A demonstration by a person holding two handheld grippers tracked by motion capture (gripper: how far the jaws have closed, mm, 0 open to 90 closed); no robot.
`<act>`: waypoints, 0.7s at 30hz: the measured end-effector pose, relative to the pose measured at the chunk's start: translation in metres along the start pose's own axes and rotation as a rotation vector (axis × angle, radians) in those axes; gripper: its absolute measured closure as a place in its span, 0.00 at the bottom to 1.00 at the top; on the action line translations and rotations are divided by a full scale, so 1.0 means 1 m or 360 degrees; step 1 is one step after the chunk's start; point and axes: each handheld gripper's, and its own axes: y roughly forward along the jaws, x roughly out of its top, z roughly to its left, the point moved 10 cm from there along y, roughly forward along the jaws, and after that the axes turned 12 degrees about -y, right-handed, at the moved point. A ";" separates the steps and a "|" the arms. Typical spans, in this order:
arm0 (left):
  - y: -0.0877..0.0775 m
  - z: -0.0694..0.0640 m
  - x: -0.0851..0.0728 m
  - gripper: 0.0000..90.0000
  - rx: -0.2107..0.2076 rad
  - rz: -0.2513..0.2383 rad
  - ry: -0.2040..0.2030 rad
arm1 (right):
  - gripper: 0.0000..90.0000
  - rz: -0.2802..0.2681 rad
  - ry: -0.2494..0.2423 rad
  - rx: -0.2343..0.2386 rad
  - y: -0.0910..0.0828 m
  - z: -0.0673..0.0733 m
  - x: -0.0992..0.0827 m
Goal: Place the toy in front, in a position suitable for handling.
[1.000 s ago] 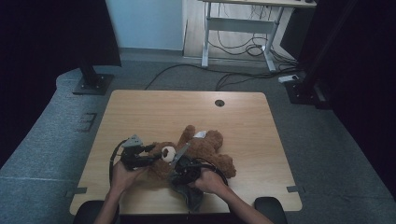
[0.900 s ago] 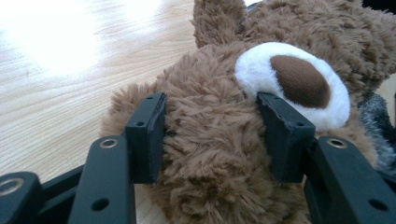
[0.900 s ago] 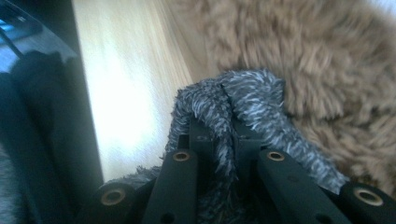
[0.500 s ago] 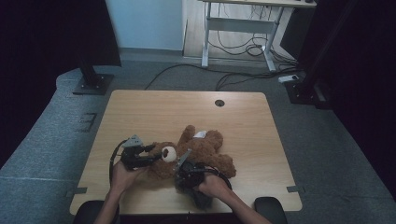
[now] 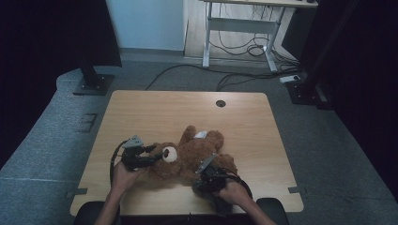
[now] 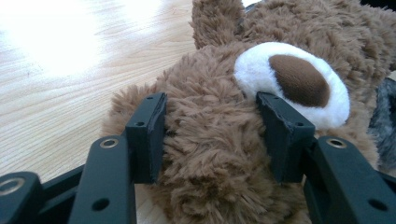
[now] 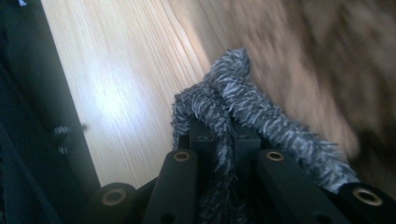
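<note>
2 grippers work a brown teddy bear (image 5: 197,152) on the table (image 5: 155,110): the left gripper (image 6: 210,135) clamps its head between both fingers, the right gripper (image 7: 224,140) pinches grey fuzzy fabric (image 7: 243,100) beside it.

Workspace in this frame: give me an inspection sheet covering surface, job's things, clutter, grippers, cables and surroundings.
Surface: light wooden table with a round cable hole near the far edge.
Job's things: brown teddy bear lying on the table near the person's edge; grey fuzzy fabric strip beside its body.
Clutter: nothing seen.
Grippers: left gripper clamped on the bear's head, pads pressed into the fur beside the white muzzle; right gripper shut on the grey strip.
Cables: black cable looping from the left gripper; floor cables beyond the table.
Surroundings: grey carpet, white desk frame, dark stands either side.
</note>
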 end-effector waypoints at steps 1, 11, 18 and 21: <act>0.000 0.000 0.000 0.49 0.0000 0.0000 0.0000 | 0.91 -0.0001 0.0013 -0.0009 -0.003 -0.001 -0.004; 0.000 0.000 0.000 0.49 -0.0003 -0.0006 -0.0009 | 0.91 -0.0105 0.0144 -0.0092 -0.044 -0.009 -0.032; 0.000 0.000 0.000 0.50 -0.0004 -0.0006 -0.0002 | 0.91 -0.0276 0.0127 -0.0137 -0.081 -0.018 -0.006; 0.000 -0.001 0.000 0.50 -0.0010 -0.0004 -0.0001 | 0.91 -0.0302 0.0095 -0.0174 -0.089 -0.024 0.008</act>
